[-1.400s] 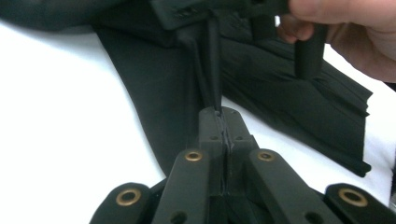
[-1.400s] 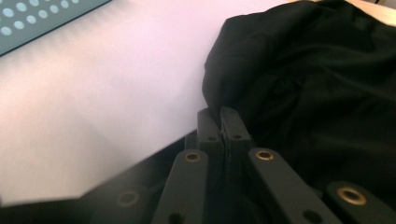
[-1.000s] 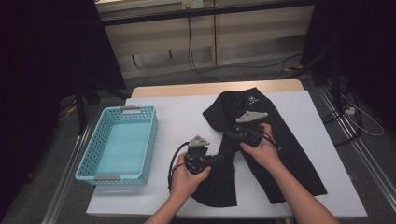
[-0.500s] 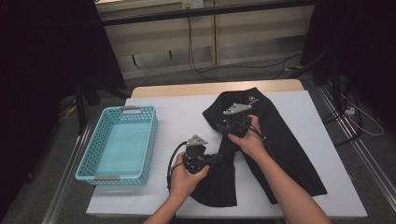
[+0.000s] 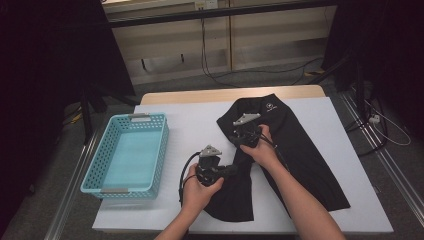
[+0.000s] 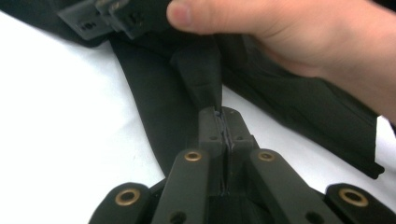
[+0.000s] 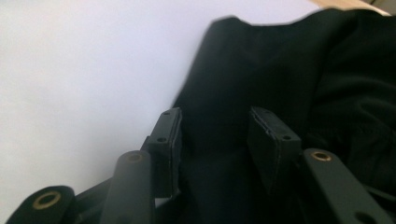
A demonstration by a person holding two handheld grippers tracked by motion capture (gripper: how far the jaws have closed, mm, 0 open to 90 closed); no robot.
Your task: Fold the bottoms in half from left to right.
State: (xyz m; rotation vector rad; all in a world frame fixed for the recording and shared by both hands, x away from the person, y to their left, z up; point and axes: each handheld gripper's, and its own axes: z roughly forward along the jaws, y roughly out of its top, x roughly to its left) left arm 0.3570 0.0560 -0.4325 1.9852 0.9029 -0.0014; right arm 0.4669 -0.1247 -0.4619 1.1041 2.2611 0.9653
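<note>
Jaws, left: pressed together on a raised fold of the black garment (image 6: 205, 79); my left gripper (image 6: 224, 126) pinches it tight, the cloth standing up in a narrow peak between the pads.
Jaws, right: I see my right gripper (image 7: 214, 133) spread, and they have just been closing; dark cloth lies between and beyond them, but the pads do not press it.
Near edge: my left hand (image 5: 197, 187) sits close to the near side of the table (image 5: 190, 130), with bare white surface to its left.
Garment: soft, matt, dark fabric spread over the centre and right of the table, one long strip running toward the near right corner, a small pale logo near its far end.
Right hand: my right hand (image 5: 262, 150) rests on the cloth just beyond the left one; in the left gripper view its thumb shows just beyond the pinched fold.
Left side: turquoise plastic basket (image 5: 105, 155), perforated walls, rectangular, well apart from the garment, white table between them.
Far edge: a wooden strip of table beyond the white cover.
</note>
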